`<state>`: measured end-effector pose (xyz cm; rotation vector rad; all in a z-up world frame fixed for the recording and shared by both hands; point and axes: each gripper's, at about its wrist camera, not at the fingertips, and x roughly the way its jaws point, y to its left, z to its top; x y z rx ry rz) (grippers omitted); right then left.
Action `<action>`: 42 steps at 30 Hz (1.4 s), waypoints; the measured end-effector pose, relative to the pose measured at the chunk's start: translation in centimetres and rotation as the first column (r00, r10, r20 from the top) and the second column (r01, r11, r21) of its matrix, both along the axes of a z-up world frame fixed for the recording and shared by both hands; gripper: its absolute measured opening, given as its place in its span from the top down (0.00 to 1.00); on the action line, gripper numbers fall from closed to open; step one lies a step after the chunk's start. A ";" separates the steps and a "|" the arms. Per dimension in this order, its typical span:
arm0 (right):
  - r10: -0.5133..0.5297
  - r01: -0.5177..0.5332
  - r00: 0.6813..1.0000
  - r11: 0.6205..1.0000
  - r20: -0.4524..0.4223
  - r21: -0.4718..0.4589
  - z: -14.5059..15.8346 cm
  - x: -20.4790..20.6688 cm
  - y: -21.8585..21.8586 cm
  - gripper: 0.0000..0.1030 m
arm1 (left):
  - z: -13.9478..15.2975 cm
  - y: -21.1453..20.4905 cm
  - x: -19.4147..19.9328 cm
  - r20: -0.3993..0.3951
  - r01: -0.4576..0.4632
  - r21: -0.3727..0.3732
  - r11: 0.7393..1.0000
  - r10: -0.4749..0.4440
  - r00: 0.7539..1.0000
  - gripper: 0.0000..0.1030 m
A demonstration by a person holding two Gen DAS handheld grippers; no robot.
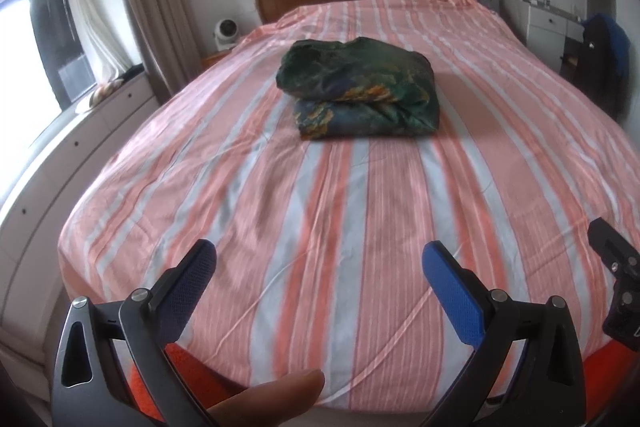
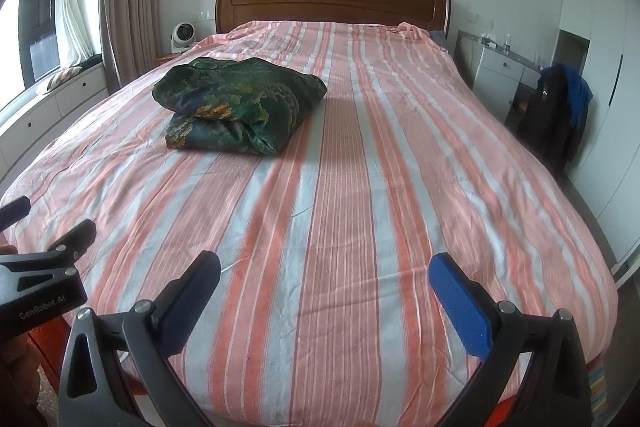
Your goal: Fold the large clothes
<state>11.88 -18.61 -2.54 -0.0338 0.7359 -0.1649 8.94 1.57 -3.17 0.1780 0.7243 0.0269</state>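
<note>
A folded green garment (image 1: pixel 358 89) lay mid-bed (image 1: pixel 320 227), well ahead of the left tool (image 1: pixel 318 259) and right tool (image 2: pixel 324 269), both spread and empty.

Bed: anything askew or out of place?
Mostly tidy. The folded green garment sits mid-bed, its top layer bulging and shifted off the lower one. The striped sheet is bunched at the far right corner by the headboard. No spills or damage visible.

Green floral garment (image 1: pixel 357 95); pink/grey striped sheet (image 1: pixel 320 227).
</note>
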 end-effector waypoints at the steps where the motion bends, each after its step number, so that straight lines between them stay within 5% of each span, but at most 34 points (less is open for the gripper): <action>1: 0.001 -0.001 1.000 1.000 -0.002 -0.001 0.0 0.0 0.0 0.00 | 0.1 0.0 -0.1 0.002 0.002 -0.004 1.000 -0.002 1.000 0.00; 19: 0.020 -0.020 0.997 1.000 0.075 -0.002 1.5 -0.8 0.3 0.00 | 0.7 0.0 -0.5 0.022 0.001 -0.004 1.000 -0.001 1.000 0.00; 42: 0.077 -0.077 0.997 0.997 0.021 0.014 2.4 0.3 2.2 0.00 | 1.6 0.3 -0.5 0.024 0.010 -0.038 0.999 -0.009 1.000 0.00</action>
